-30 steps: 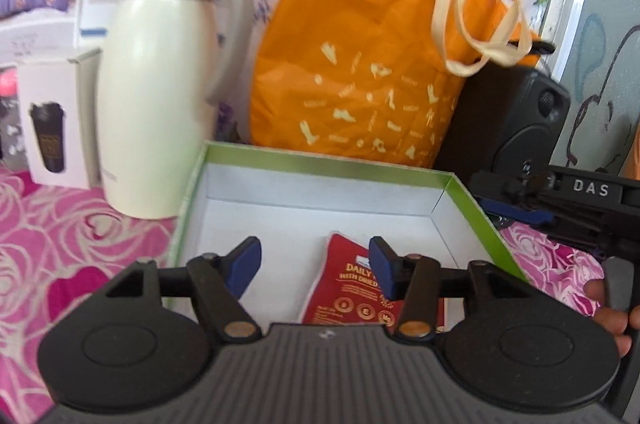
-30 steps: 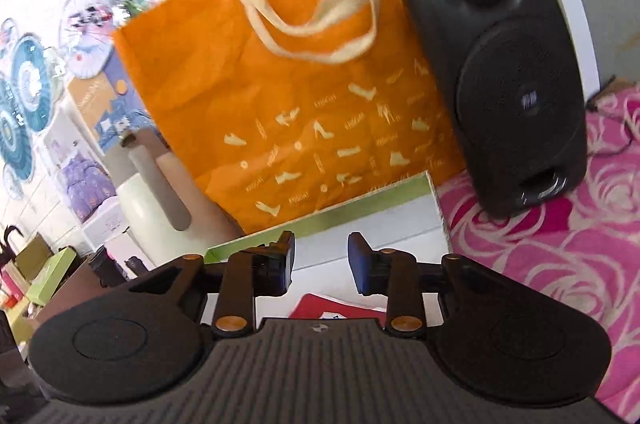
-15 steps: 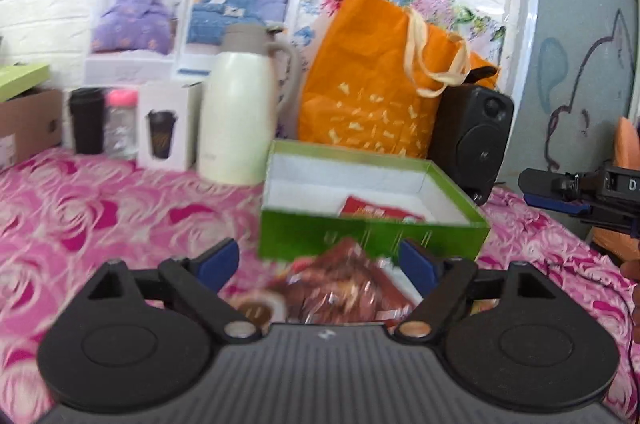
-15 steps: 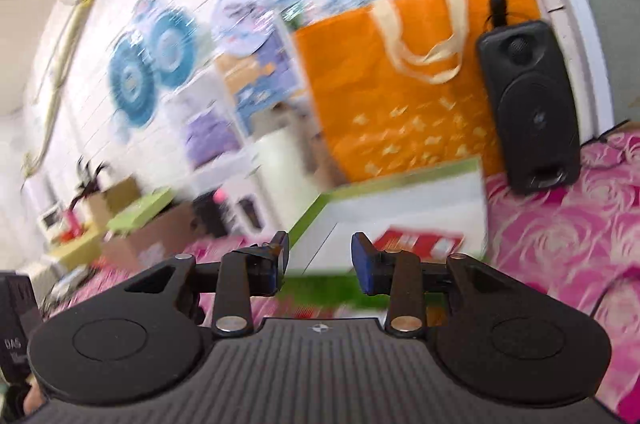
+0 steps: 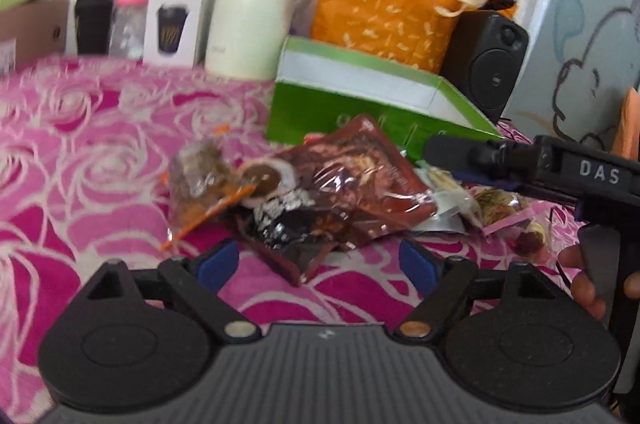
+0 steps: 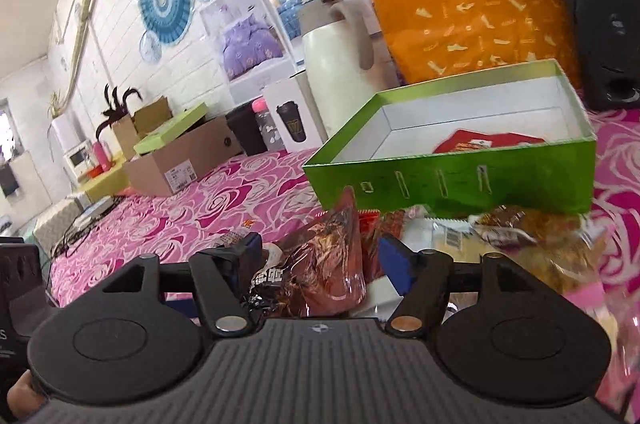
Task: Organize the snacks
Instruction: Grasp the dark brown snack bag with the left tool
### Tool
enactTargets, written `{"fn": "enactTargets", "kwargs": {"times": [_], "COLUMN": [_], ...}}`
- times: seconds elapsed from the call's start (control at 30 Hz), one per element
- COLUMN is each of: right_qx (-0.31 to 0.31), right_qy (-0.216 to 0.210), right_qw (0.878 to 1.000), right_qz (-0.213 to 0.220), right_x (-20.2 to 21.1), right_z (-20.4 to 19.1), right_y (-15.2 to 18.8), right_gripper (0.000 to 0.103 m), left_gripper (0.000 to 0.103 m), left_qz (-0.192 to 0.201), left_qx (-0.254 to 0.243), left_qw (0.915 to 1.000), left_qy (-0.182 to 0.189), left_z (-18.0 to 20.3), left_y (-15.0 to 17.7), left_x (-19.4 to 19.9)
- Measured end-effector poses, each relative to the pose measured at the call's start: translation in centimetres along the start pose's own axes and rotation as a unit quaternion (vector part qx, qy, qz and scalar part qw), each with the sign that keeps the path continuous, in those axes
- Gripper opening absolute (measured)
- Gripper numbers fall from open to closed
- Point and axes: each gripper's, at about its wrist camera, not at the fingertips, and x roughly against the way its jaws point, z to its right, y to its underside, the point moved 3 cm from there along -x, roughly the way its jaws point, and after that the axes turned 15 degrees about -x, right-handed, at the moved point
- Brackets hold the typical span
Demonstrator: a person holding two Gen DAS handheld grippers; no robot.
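Observation:
A pile of snack packets lies on the pink rose cloth in front of a green box [image 5: 360,108] [image 6: 440,184]. Uppermost is a shiny brown packet [image 5: 352,176] [image 6: 332,256], with a black-and-silver packet [image 5: 288,220] and a clear bag of brown snacks [image 5: 200,172] beside it. A red packet [image 6: 480,144] lies inside the box. My left gripper [image 5: 318,262] is open just short of the pile, nothing between its pads. My right gripper [image 6: 322,260] [image 5: 440,160] reaches over the pile from the right. Its jaws are opening, and the brown packet stands between them untouched.
Behind the box stand a cream thermos jug [image 5: 260,12], an orange tote bag [image 5: 392,0] and a black speaker [image 5: 488,60]. A white cup carton [image 5: 172,20], bottles and a cardboard box [image 6: 180,160] sit to the left. More packets [image 6: 540,236] lie right of the pile.
Both grippers have drawn back from above the green box and dropped toward the snack pile in front of it. Both pairs of jaws have spread wider.

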Motion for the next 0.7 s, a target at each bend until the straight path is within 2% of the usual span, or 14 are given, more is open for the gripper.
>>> {"fn": "enactTargets", "kwargs": {"times": [0.1, 0.17, 0.27, 0.4, 0.5, 0.6, 0.7], "right_qx": [0.030, 0.045, 0.060, 0.059, 0.040, 0.018, -0.013], "right_qy": [0.006, 0.005, 0.016, 0.011, 0.001, -0.003, -0.004], "right_qw": [0.999, 0.998, 0.996, 0.995, 0.995, 0.996, 0.997], "right_qz": [-0.019, -0.038, -0.059, -0.081, -0.091, -0.085, -0.077], "right_x": [-1.5, -2.6, -4.3, -5.5, -5.7, -5.0, -3.6], "right_z": [0.1, 0.3, 0.6, 0.8, 1.1, 1.4, 1.5], "right_y": [-0.3, -0.3, -0.2, -0.4, -0.7, -0.7, -0.6], "right_gripper": [0.102, 0.083, 0.063, 0.059, 0.048, 0.035, 0.030], "left_gripper": [0.081, 0.081, 0.080, 0.076, 0.059, 0.051, 0.044], "left_qz": [-0.005, 0.001, 0.003, 0.008, 0.014, 0.017, 0.018], "left_qx": [0.041, 0.045, 0.053, 0.056, 0.056, 0.057, 0.078], "left_qw": [0.9992, 0.9990, 0.9985, 0.9984, 0.9981, 0.9981, 0.9961], "left_qy": [0.000, -0.007, -0.009, 0.003, 0.023, 0.017, 0.039], "left_z": [-1.3, -1.5, -1.8, -2.0, -1.9, -1.9, -2.2], "left_y": [0.5, 0.2, -0.3, -0.7, -0.7, -0.7, -0.7], "left_x": [-0.5, -0.7, -1.6, -2.6, -2.8, -2.6, -2.2]}}
